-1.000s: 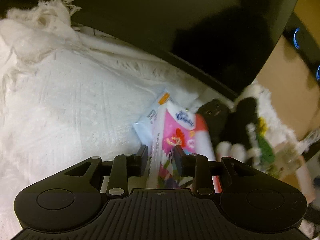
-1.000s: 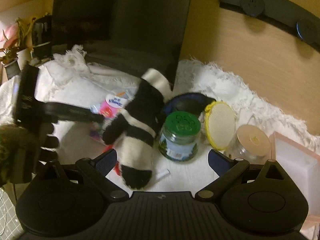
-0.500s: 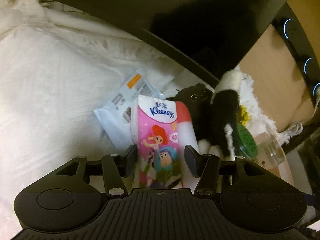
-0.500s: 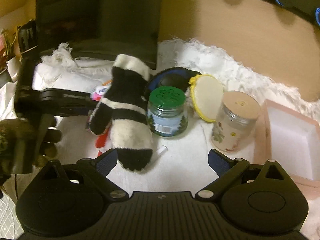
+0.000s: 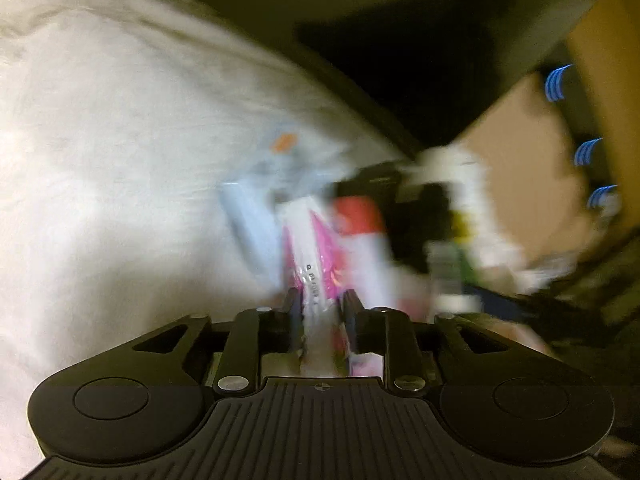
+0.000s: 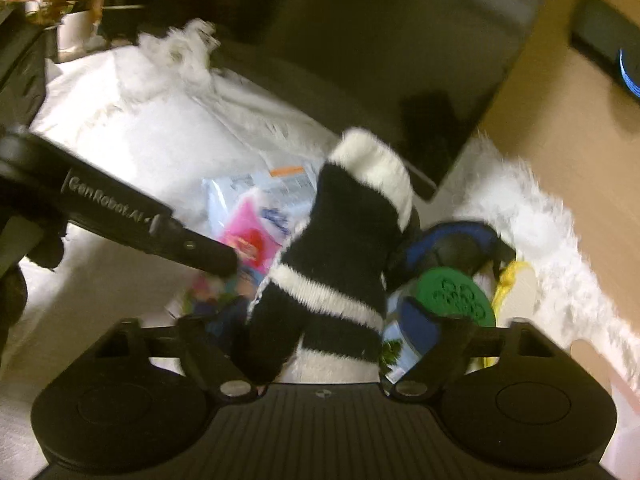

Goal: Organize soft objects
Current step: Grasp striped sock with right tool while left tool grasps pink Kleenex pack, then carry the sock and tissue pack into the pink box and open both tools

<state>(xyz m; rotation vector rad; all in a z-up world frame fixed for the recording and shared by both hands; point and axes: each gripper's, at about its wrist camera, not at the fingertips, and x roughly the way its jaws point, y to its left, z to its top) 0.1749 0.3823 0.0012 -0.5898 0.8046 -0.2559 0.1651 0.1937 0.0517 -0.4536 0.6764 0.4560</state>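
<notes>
My left gripper (image 5: 319,312) is shut on the pink Kleenex tissue pack (image 5: 314,264), pinching it edge-on; the view is blurred. The pack (image 6: 250,240) also shows in the right wrist view under the left gripper's finger (image 6: 192,246). A pale blue tissue packet (image 5: 256,196) lies behind it on the white cloth (image 5: 120,140). A black-and-white striped mitten (image 6: 340,256) lies between my right gripper's wide-open fingers (image 6: 420,316). My right gripper (image 6: 316,320) touches nothing that I can see.
A green-lidded jar (image 6: 452,296), a blue-and-black soft item (image 6: 452,244) and a yellow-rimmed round pad (image 6: 516,284) stand right of the mitten. A dark monitor (image 6: 360,40) rises behind. A wooden wall (image 6: 568,128) is at right, a potted plant (image 6: 72,12) at far left.
My left gripper has closed on the pink tissue pack, which has turned edge-on. My right gripper has moved forward so the striped mitten lies between its fingers.
</notes>
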